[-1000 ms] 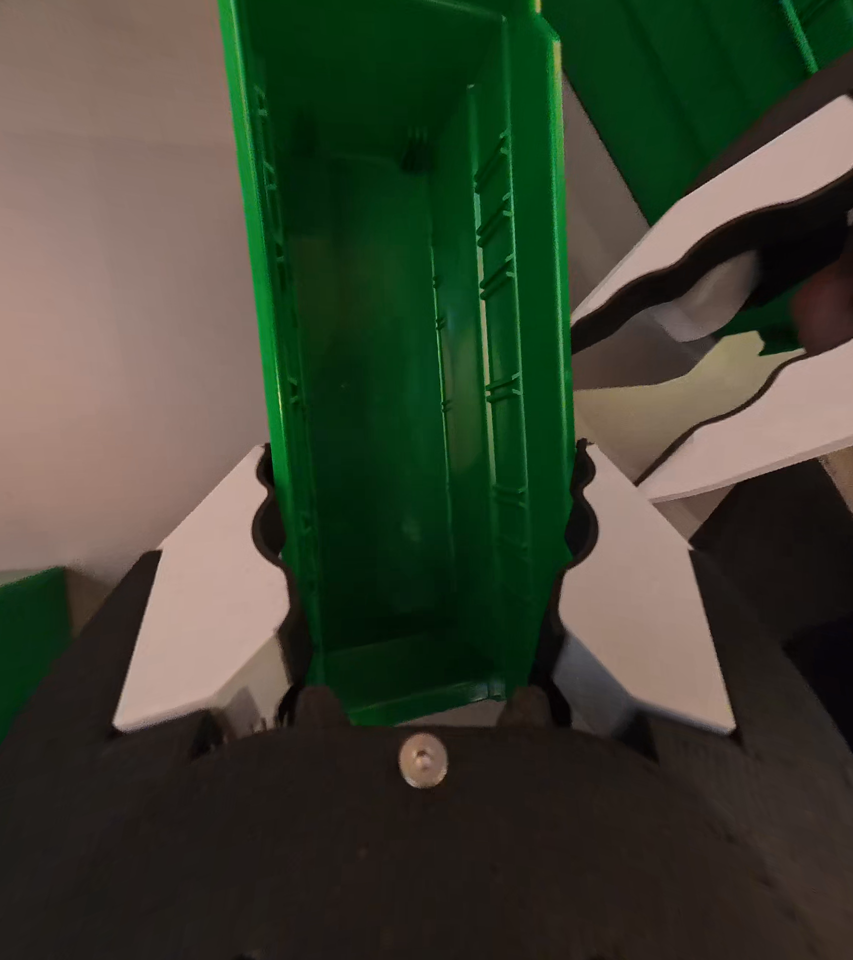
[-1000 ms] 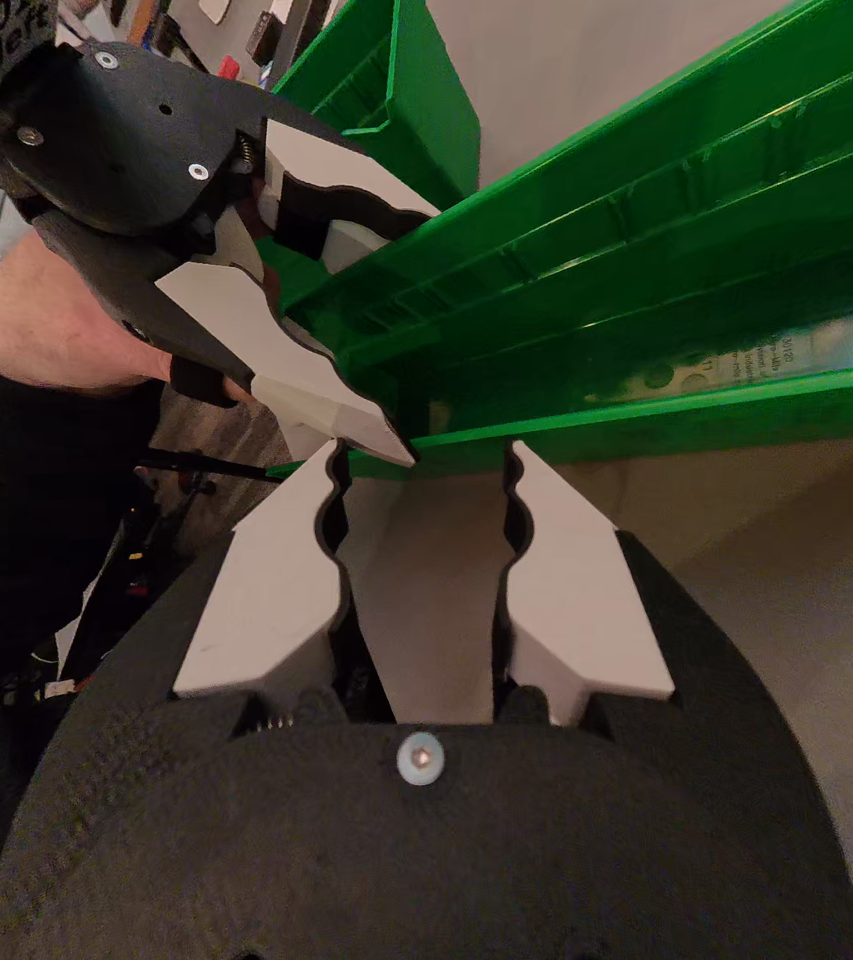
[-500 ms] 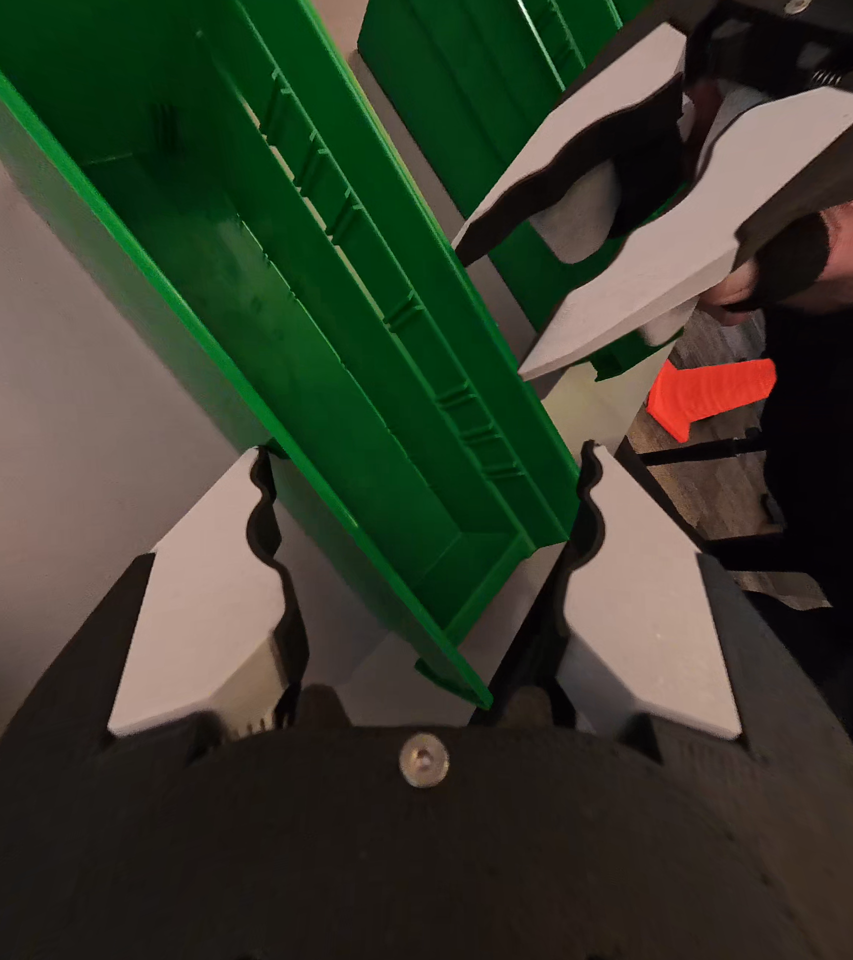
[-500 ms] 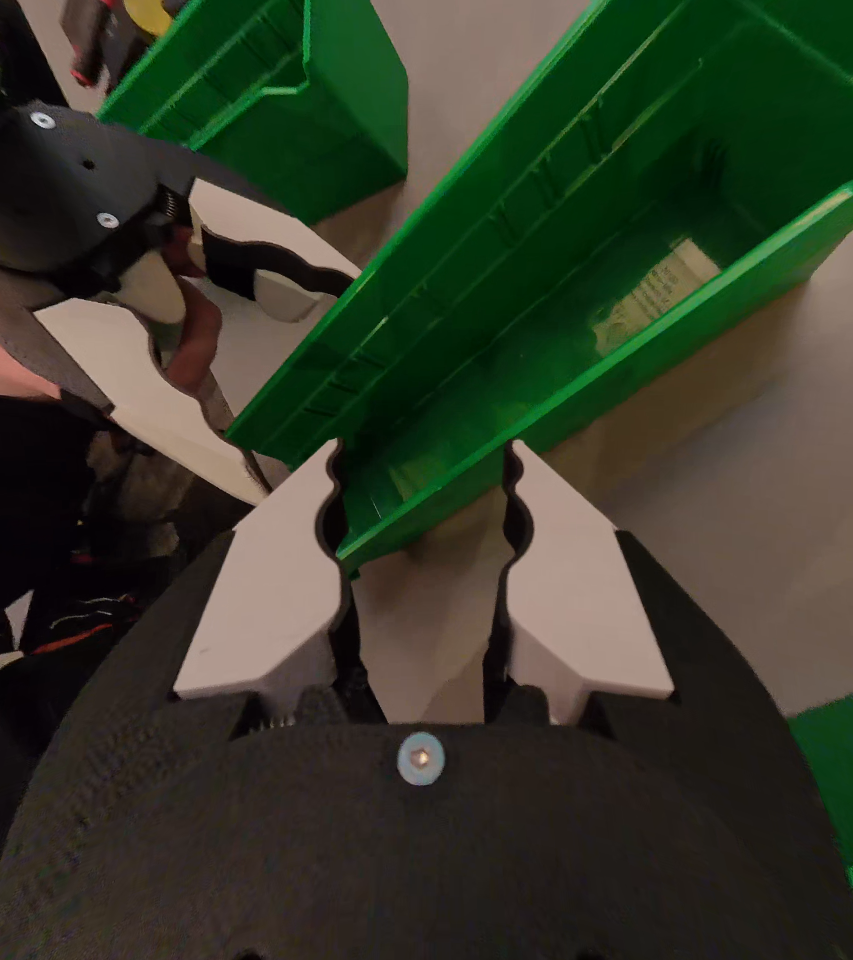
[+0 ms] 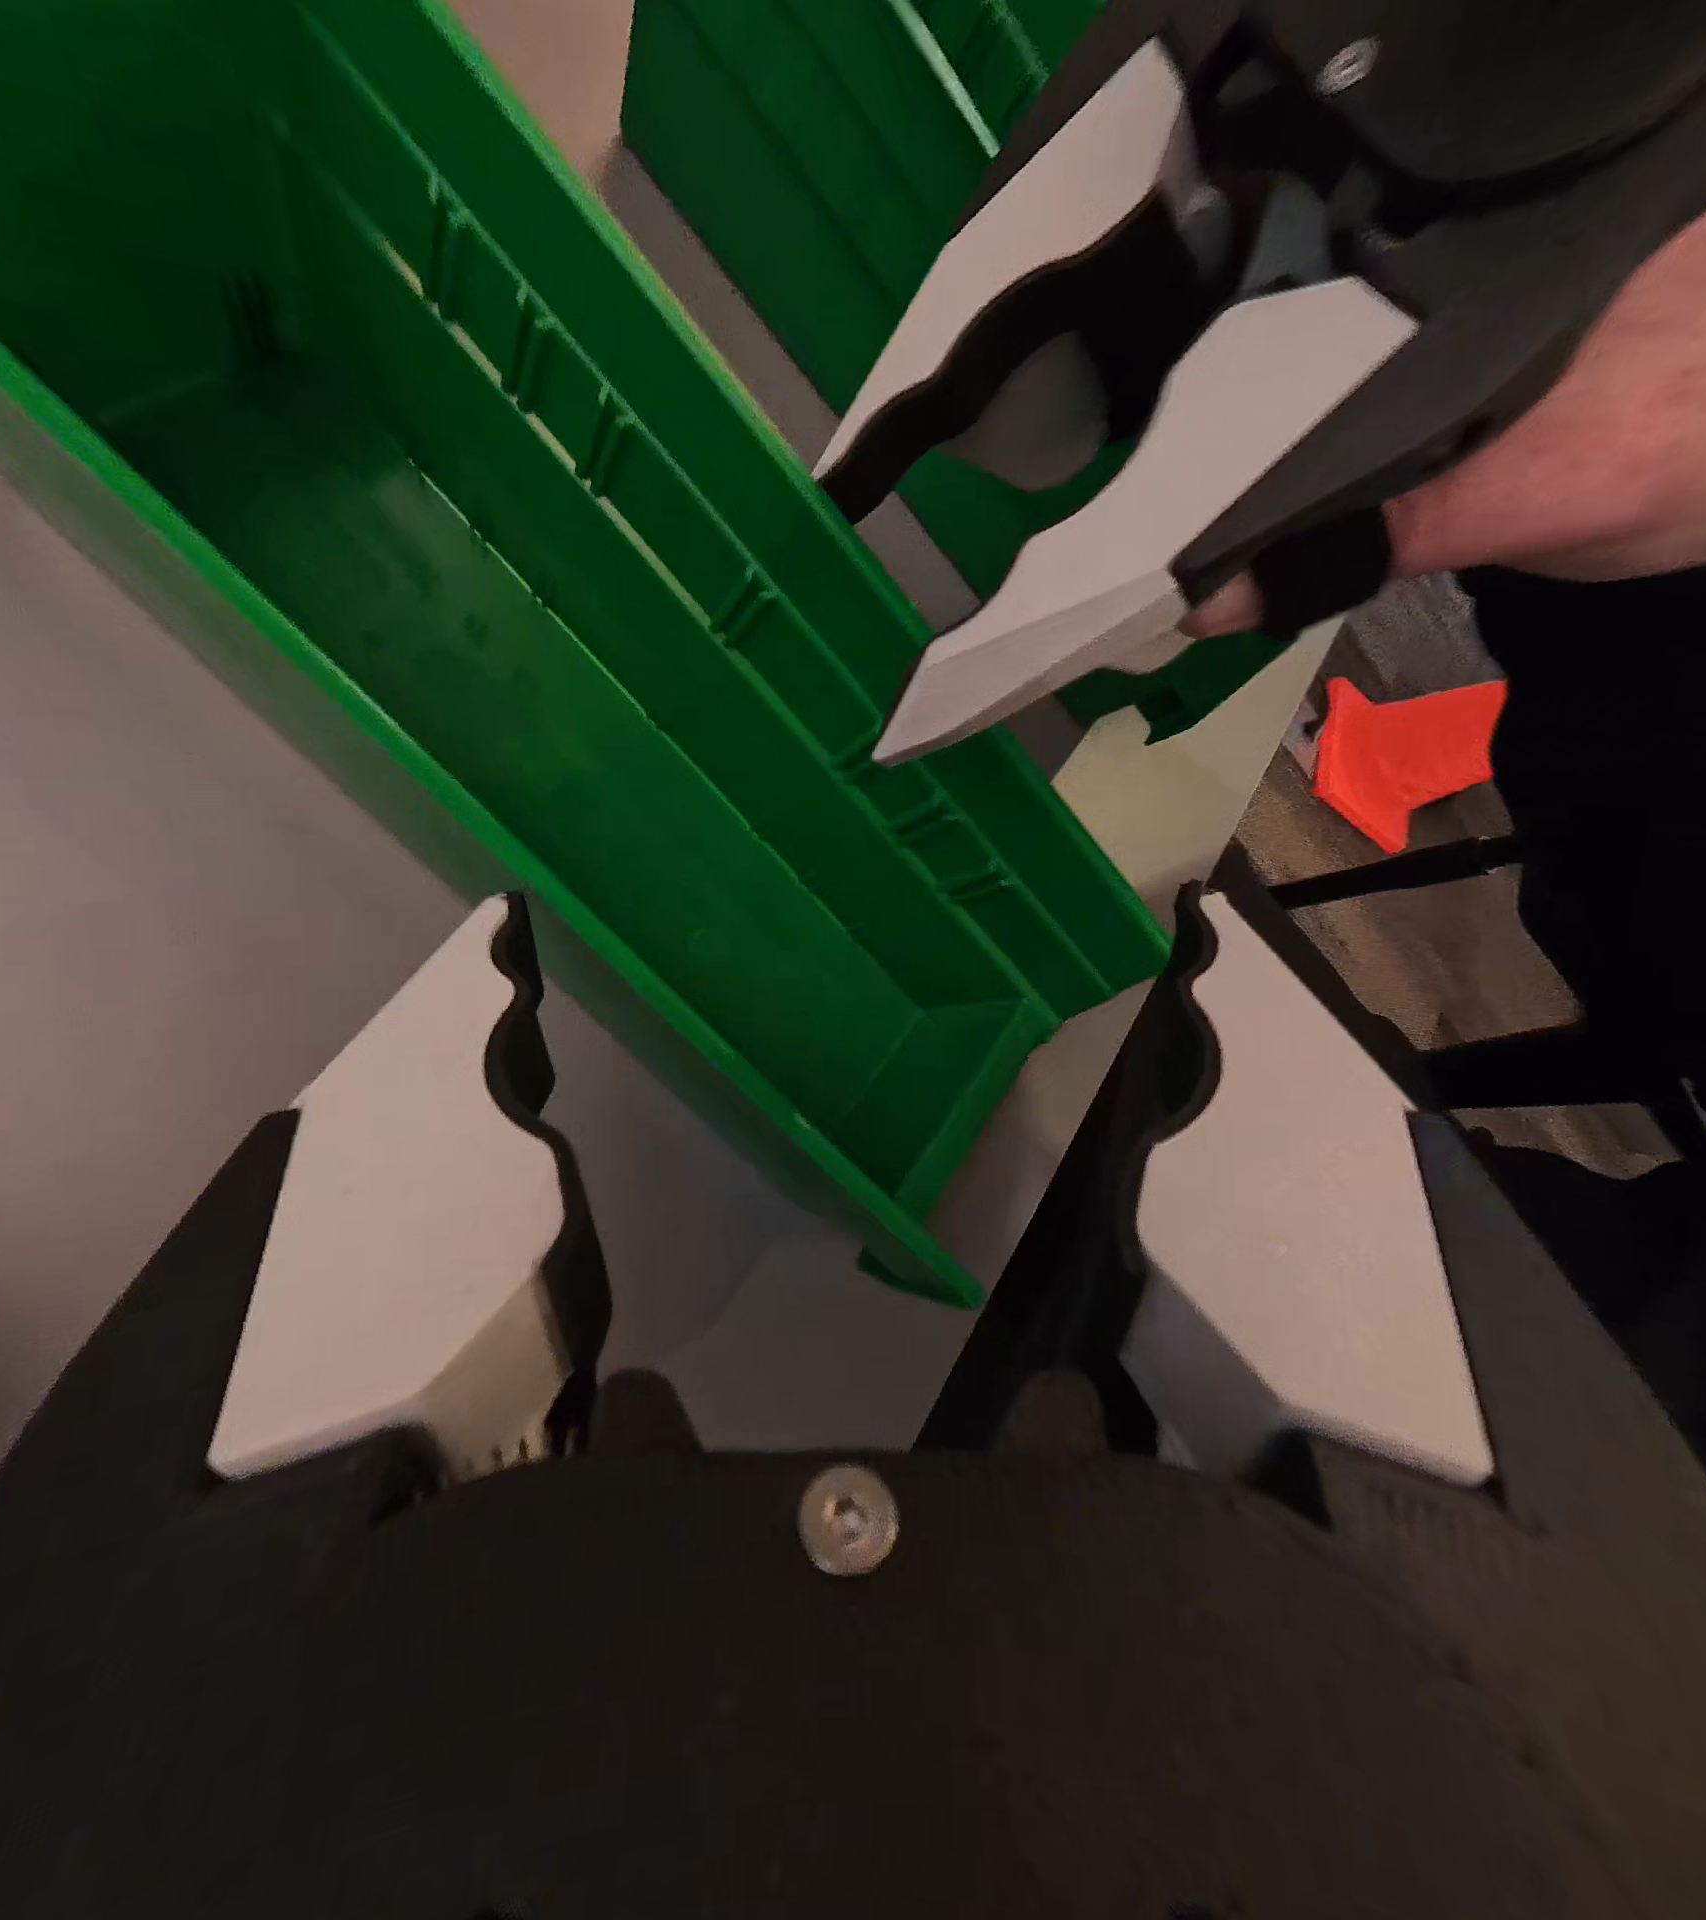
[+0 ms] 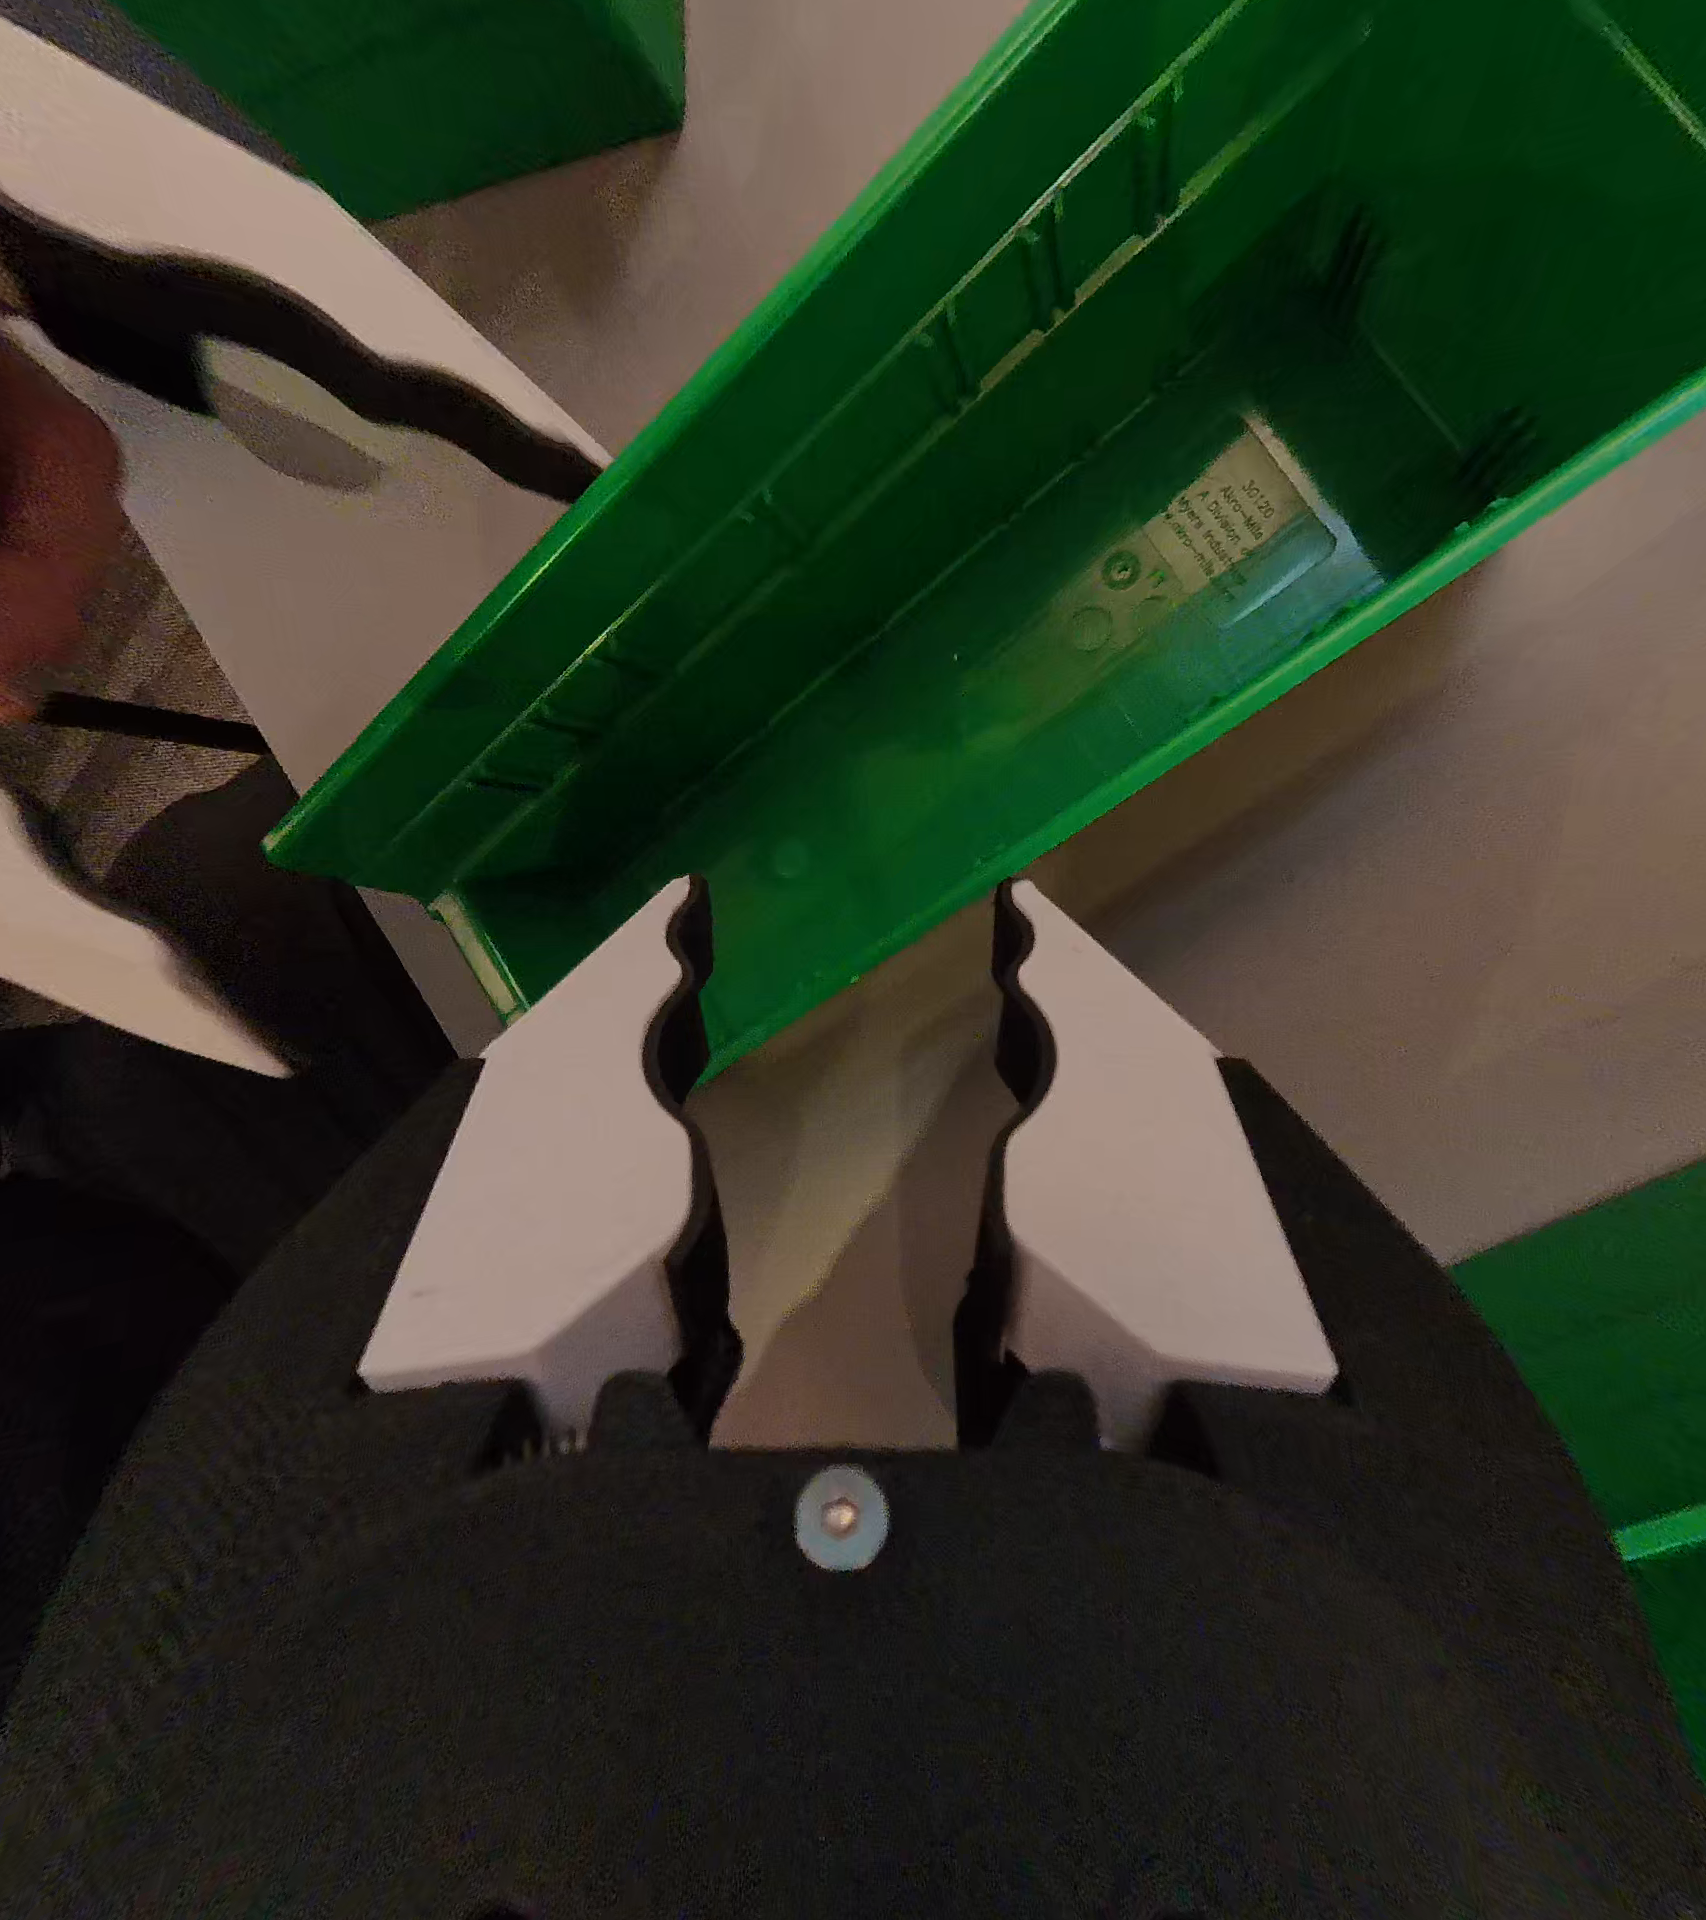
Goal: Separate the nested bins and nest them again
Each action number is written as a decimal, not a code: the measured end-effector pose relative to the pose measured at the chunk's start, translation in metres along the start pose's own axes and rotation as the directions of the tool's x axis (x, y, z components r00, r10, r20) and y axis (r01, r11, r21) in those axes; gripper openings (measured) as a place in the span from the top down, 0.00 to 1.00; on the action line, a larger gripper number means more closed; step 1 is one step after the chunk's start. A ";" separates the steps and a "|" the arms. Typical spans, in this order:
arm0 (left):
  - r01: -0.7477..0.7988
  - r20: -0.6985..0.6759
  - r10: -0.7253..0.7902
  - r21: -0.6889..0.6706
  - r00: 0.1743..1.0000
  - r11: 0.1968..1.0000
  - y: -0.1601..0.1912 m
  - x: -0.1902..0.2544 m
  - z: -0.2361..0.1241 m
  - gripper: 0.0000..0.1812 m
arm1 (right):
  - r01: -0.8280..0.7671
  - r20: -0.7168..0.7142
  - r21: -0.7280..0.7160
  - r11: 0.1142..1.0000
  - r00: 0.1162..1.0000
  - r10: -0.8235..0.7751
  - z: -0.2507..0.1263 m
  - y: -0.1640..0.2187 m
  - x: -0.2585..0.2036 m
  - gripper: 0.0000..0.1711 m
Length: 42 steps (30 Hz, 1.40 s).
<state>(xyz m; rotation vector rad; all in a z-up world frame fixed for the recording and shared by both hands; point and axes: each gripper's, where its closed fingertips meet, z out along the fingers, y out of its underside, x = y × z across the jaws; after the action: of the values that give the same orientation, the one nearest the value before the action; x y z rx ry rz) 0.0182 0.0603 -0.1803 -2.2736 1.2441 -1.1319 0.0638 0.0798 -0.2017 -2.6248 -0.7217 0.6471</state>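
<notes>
Left wrist view: long green bin (image 5: 537,665) lies free on the bench (image 5: 49,831), its end between the left hand-held gripper (image 5: 844,914), wide open and empty; the right hand-held gripper (image 6: 849,894), half open, holds nothing, seemingly released for nesting.

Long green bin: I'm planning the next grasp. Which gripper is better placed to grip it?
Left, probably. The short end of the long green bin lies, skewed, between the fingers of the open left gripper. The right gripper, also open, only meets one long side rim.
</notes>
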 end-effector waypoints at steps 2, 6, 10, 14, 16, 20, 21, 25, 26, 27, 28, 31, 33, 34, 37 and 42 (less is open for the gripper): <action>-0.046 0.073 0.043 0.034 0.996 0.998 -0.007 -0.003 -0.025 0.36 | 0.001 0.013 0.011 1.000 1.000 -0.001 -0.001 0.001 -0.001 0.70; -0.105 0.461 0.125 -0.069 0.879 0.992 0.000 -0.065 -0.120 0.36 | 0.018 0.004 0.036 0.999 1.000 -0.019 -0.009 0.003 0.001 0.68; 0.085 0.644 -0.001 -0.099 0.765 0.991 0.042 -0.147 -0.214 0.37 | 0.045 0.021 0.081 0.996 0.999 -0.047 -0.023 -0.003 -0.006 0.68; 0.215 0.606 -0.045 -0.211 0.794 0.953 0.107 -0.192 -0.232 0.48 | 0.060 0.048 0.136 0.989 0.997 -0.067 -0.037 -0.013 -0.013 0.69; 0.241 0.578 -0.034 -0.285 0.815 0.928 0.132 -0.196 -0.225 0.49 | 0.082 0.035 0.139 0.987 0.996 -0.087 -0.040 -0.015 -0.014 0.70; 0.241 0.586 0.001 -0.335 0.810 0.911 0.144 -0.205 -0.219 0.73 | 0.124 0.016 0.127 0.984 0.992 -0.127 -0.038 -0.015 -0.018 0.70; 0.229 0.575 0.008 -0.338 0.818 0.913 0.142 -0.203 -0.216 0.80 | 0.128 0.019 0.123 0.984 0.991 -0.131 -0.037 -0.014 -0.019 0.70; 0.226 0.542 -0.015 -0.326 0.840 0.918 0.139 -0.197 -0.202 0.99 | 0.123 0.042 0.112 0.986 0.991 -0.128 -0.032 -0.012 -0.020 0.71; 0.233 0.532 -0.037 -0.306 0.846 0.923 0.136 -0.194 -0.197 0.99 | 0.121 0.048 0.112 0.986 0.991 -0.127 -0.032 -0.011 -0.021 0.71; 0.242 0.530 -0.055 -0.291 0.846 0.926 0.134 -0.191 -0.193 0.99 | 0.119 0.051 0.115 0.986 0.991 -0.125 -0.032 -0.012 -0.021 0.71; 0.243 0.532 -0.063 -0.276 0.844 0.930 0.131 -0.190 -0.189 0.99 | 0.119 0.048 0.117 0.986 0.991 -0.125 -0.032 -0.012 -0.020 0.72; 0.293 0.519 -0.163 -0.179 0.839 0.939 0.119 -0.184 -0.175 0.99 | 0.122 0.046 0.114 0.986 0.991 -0.128 -0.031 -0.011 -0.020 0.72; 0.318 0.517 -0.216 -0.116 0.828 0.941 0.112 -0.183 -0.166 0.99 | 0.122 0.048 0.109 0.987 0.991 -0.128 -0.029 -0.010 -0.020 0.72; 0.331 0.515 -0.241 -0.090 0.823 0.939 0.108 -0.183 -0.162 0.99 | 0.122 0.049 0.107 0.987 0.991 -0.128 -0.028 -0.010 -0.020 0.72; 0.355 0.525 -0.283 -0.039 0.803 0.934 0.099 -0.181 -0.153 0.99 | 0.121 0.052 0.112 0.986 0.991 -0.127 -0.028 -0.011 -0.021 0.71; 0.406 0.506 -0.394 0.092 0.767 0.909 0.086 -0.176 -0.136 0.99 | 0.114 0.044 0.125 0.986 0.992 -0.120 -0.033 -0.011 -0.017 0.71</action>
<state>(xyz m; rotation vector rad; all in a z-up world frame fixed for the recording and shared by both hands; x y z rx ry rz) -0.1888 0.1675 -0.2310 -2.6893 0.5752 -0.5351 0.0628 0.0729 -0.1635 -2.4420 -0.8182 0.7034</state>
